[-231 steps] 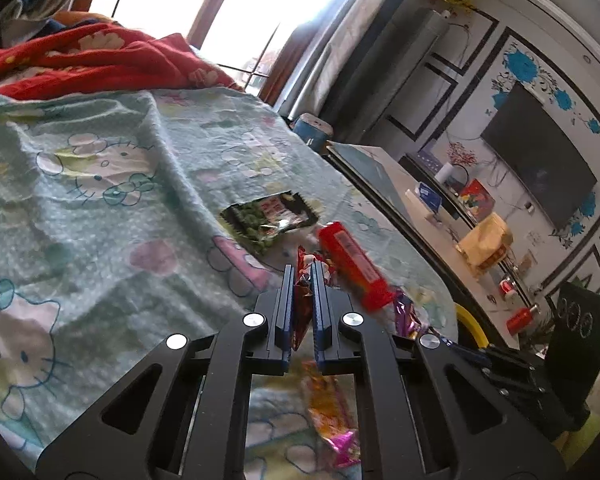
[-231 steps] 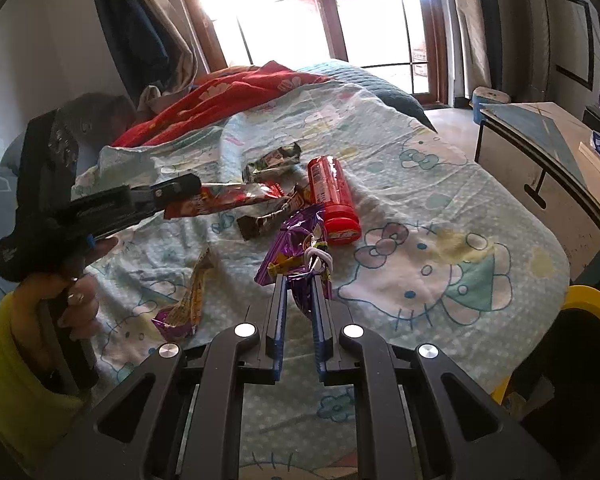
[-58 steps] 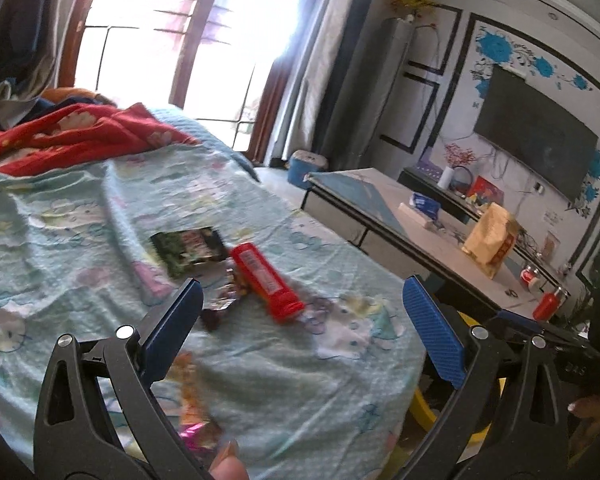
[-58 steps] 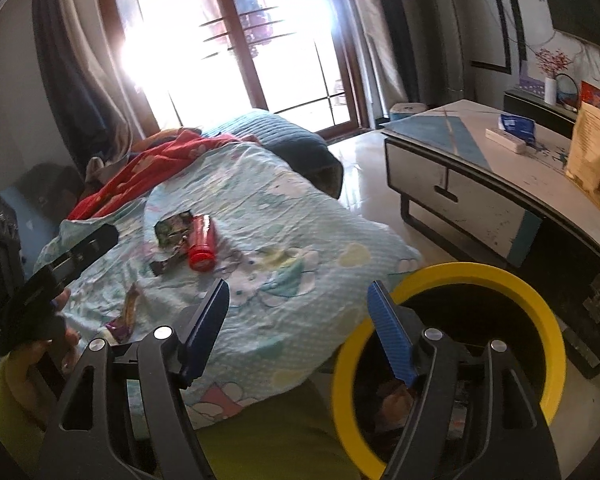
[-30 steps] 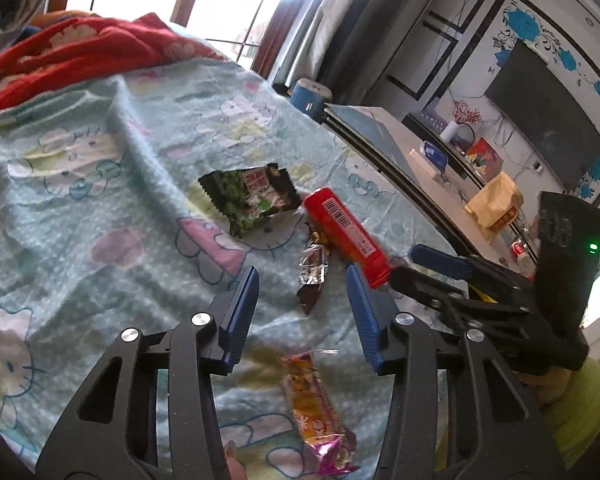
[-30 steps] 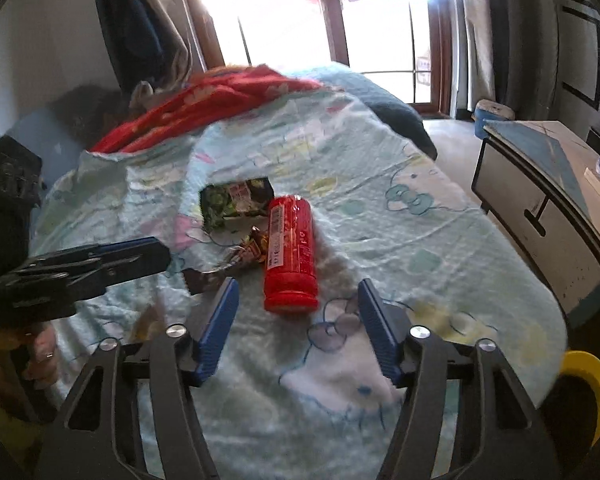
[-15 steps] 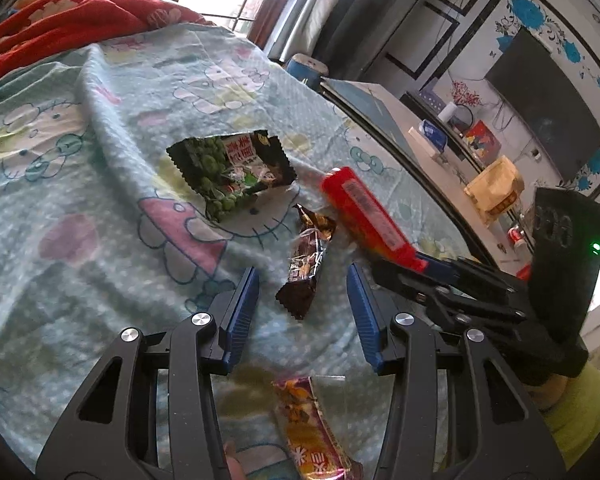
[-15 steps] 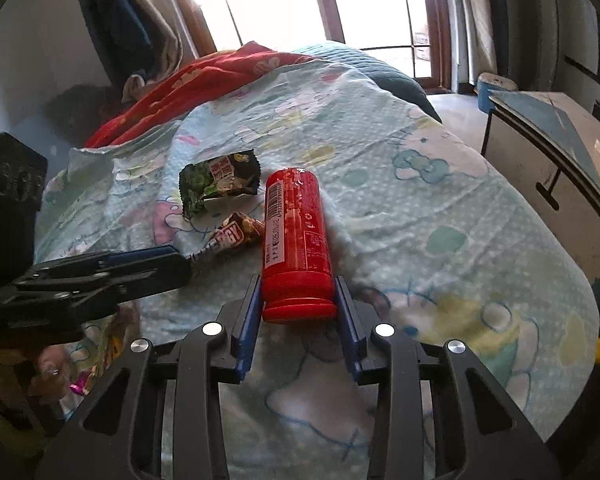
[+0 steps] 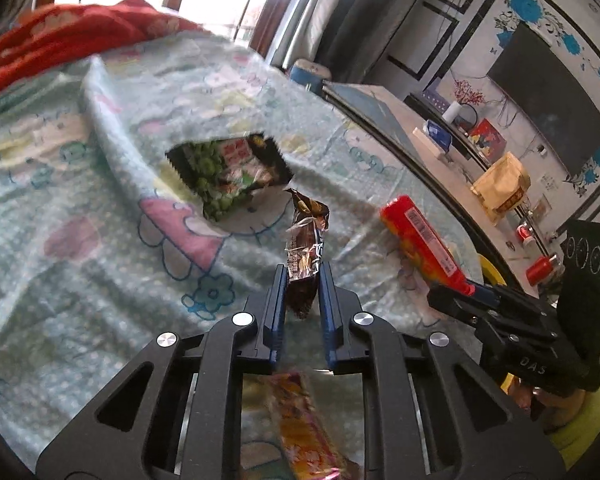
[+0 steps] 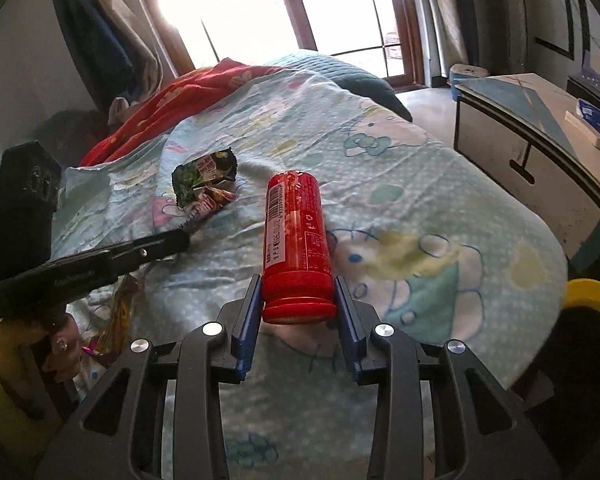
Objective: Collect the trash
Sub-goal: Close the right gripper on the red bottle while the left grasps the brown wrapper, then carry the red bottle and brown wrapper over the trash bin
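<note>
Trash lies scattered on a bed under a pale cartoon-print sheet (image 9: pixel 100 280); four pieces show. Nearest the left gripper (image 9: pixel 303 280) is a brown wrapper (image 9: pixel 306 240); its lower end sits between the blue pads, which press on it from both sides; the jaws have just been closing, and now they clench the wrapper, whose upper end sticks up and away from the fingers. Beyond it, flat on the sheet, lies a green snack packet (image 9: pixel 228 172), close to the wrapper's far tip; whether they touch I cannot tell. Below the left gripper, partly hidden by its frame, lies a yellow-and-pink wrapper (image 9: pixel 300 420), blurred.

To the right lies a red tube (image 10: pixel 296 240), lengthwise, its capped end toward the right gripper (image 10: pixel 298 300); the two blue pads sit against the cap's sides, so the tube is grasped at its near end; these jaws have closed in within the last second as well. In the left view the tube's cap end meets the right gripper's tip.

A hand (image 10: pixel 56 344) with a yellow sleeve (image 10: pixel 0 380) holds the left gripper's handle. A red blanket (image 10: pixel 188 96) is bunched at the bed's far end, by the window. A yellow-rimmed bin (image 10: pixel 588 292) shows at the right edge, off the bed; a low cabinet (image 10: pixel 520 140) stands beyond it.
</note>
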Available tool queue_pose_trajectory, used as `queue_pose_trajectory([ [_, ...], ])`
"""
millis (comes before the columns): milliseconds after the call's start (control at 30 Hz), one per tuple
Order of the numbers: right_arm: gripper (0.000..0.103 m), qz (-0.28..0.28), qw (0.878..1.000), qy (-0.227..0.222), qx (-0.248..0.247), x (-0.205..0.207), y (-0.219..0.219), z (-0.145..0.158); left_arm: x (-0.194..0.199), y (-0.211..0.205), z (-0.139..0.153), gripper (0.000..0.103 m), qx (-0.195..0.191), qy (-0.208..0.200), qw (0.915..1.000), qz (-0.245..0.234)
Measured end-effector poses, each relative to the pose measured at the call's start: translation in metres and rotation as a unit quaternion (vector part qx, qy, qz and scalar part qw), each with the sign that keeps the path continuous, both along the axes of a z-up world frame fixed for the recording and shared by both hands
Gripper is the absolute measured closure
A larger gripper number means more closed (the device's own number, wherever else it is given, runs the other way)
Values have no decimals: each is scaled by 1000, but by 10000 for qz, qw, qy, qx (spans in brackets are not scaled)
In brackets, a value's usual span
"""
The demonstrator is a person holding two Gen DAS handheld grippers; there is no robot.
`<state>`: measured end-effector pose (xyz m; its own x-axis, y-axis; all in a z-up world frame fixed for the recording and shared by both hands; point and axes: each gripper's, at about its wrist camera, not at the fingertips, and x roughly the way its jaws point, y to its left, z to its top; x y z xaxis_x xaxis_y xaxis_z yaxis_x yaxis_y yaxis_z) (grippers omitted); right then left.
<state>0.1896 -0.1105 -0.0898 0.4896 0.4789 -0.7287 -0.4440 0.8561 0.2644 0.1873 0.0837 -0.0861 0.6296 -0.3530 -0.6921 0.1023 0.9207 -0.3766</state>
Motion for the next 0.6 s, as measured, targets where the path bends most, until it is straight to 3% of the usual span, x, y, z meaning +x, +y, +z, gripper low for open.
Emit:
queue_pose_trajectory([
  [200, 70, -169, 9997, -135, 124, -11, -17, 14, -17, -5, 25, 93, -117, -425, 9990, 47],
  [600, 70, -565, 9978, -286, 197, -23, -63, 34, -38, -41, 53, 93, -246, -903, 9954, -206],
])
